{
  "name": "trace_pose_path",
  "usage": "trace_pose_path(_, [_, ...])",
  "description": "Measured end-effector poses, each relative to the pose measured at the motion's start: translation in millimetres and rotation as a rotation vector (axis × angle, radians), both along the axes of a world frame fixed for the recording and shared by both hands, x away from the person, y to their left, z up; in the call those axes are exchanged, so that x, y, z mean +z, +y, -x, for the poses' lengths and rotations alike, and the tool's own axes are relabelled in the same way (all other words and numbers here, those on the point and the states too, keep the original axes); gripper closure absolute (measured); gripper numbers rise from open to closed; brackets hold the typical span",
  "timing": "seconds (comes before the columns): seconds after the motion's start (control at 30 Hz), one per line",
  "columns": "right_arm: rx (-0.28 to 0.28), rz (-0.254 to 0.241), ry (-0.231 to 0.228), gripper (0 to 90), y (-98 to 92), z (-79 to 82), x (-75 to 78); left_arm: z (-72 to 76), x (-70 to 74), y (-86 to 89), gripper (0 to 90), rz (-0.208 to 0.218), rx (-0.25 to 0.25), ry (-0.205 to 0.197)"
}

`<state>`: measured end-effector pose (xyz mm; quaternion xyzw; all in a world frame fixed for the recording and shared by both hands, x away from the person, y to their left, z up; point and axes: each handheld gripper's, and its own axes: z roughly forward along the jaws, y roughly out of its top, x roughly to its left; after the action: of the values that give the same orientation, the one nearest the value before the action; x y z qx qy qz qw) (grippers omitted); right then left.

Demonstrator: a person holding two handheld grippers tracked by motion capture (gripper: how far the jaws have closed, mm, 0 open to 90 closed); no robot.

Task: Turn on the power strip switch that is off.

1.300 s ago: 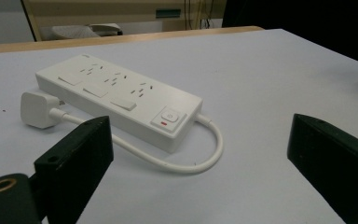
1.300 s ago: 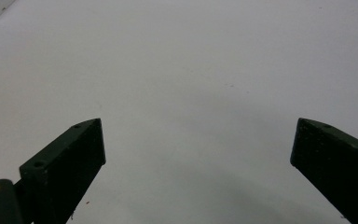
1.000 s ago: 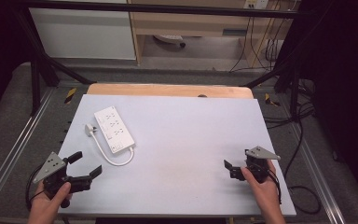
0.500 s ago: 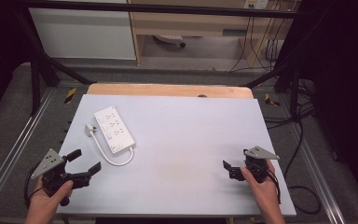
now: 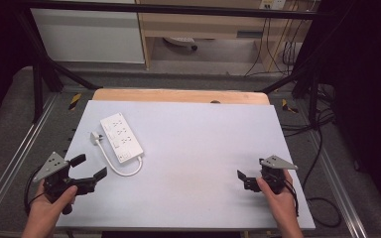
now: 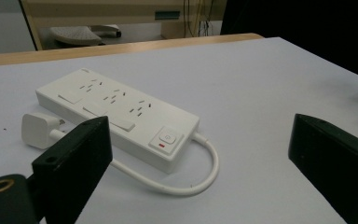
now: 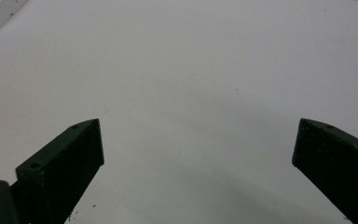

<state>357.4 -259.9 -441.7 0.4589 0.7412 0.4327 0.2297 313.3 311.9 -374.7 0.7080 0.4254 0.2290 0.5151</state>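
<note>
The left gripper (image 5: pixel 89 167) hovers low over the tabletop (image 5: pixel 203 148), its fingers (image 6: pixel 74 158) spread wide and empty. Just ahead of them lies the white power strip (image 6: pixel 116 114), with its plug (image 6: pixel 36 129) toward the left finger and its short cord (image 6: pixel 191 179) looping near the tips. This looks like the approach step; next, the fingers likely need to advance and straddle the plug or the strip's body before closing. Well apart on the far side, the right gripper (image 5: pixel 245 179) rests with fingers (image 7: pixel 70 158) apart, nothing between them.
</note>
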Motion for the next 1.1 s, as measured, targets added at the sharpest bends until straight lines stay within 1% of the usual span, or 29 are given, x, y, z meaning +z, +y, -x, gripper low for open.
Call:
trace_pose_path(0.07, [-0.001, -0.003, 0.001, 2.5, -0.1, 0.0, 0.1, -1.0, 1.5, -0.6, 6.2, -0.001, -0.002, -0.001])
trace_pose_path(0.17, [-0.003, -0.005, -0.002, 2.5, -0.3, 0.6, 0.3, -7.3, 8.2, -2.8, 6.3, -0.014, 0.004, 0.003])
trace_pose_path(0.27, [-0.006, -0.004, -0.004, 2.5, -0.4, 0.6, 0.2, -10.8, 11.9, -4.3, 6.3, -0.013, 0.009, 0.005])
trace_pose_path(0.33, [-0.005, -0.006, -0.004, 2.5, -0.8, 1.1, 0.3, -15.4, 18.3, -6.3, 6.4, -0.01, 0.014, 0.001])
trace_pose_path(0.5, [-0.002, -0.009, -0.004, 2.4, 0.4, 0.7, 0.1, -20.6, 25.1, -9.3, 6.4, -0.007, 0.01, -0.008])
trace_pose_path(0.67, [0.007, -0.007, -0.007, 2.4, 1.6, 1.1, 0.3, -25.2, 27.7, -11.8, 6.4, -0.014, 0.009, -0.01])
trace_pose_path(0.7, [0.007, -0.008, -0.008, 2.4, 1.3, 1.3, 0.6, -26.9, 29.1, -13.5, 6.4, -0.022, 0.003, -0.011])
trace_pose_path(0.9, [0.009, -0.006, -0.009, 2.4, 1.3, 1.3, 0.6, -30.6, 31.2, -17.1, 6.4, -0.025, -0.001, -0.01])
trace_pose_path(1.1, [0.01, -0.006, -0.01, 2.4, 1.7, 1.4, 0.7, -37.0, 30.2, -17.8, 6.4, -0.034, 0.0, 0.006])
